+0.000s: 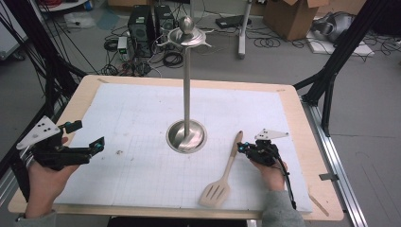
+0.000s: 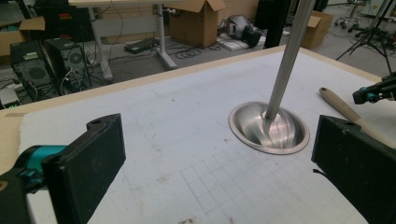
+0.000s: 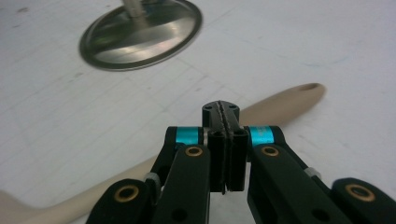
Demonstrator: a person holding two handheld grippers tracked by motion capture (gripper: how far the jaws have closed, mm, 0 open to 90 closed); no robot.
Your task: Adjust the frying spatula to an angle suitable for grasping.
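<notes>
Beige spatula [image 1: 221, 177], silver stand [image 1: 187, 136]

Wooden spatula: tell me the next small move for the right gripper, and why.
Probably open the right gripper and lower it around the wooden spatula handle. Its jaws are pressed together just above the handle with nothing between them, so they cannot grasp yet. The spatula lies flat on the mat beside the metal stand.

Left gripper [image 1: 80, 137] sits low at the left, jaws spread wide, its hand [image 1: 45, 182] underneath. Right gripper [image 1: 242, 147] has jaws pressed together, empty, its hand [image 1: 272, 172] behind.
</notes>
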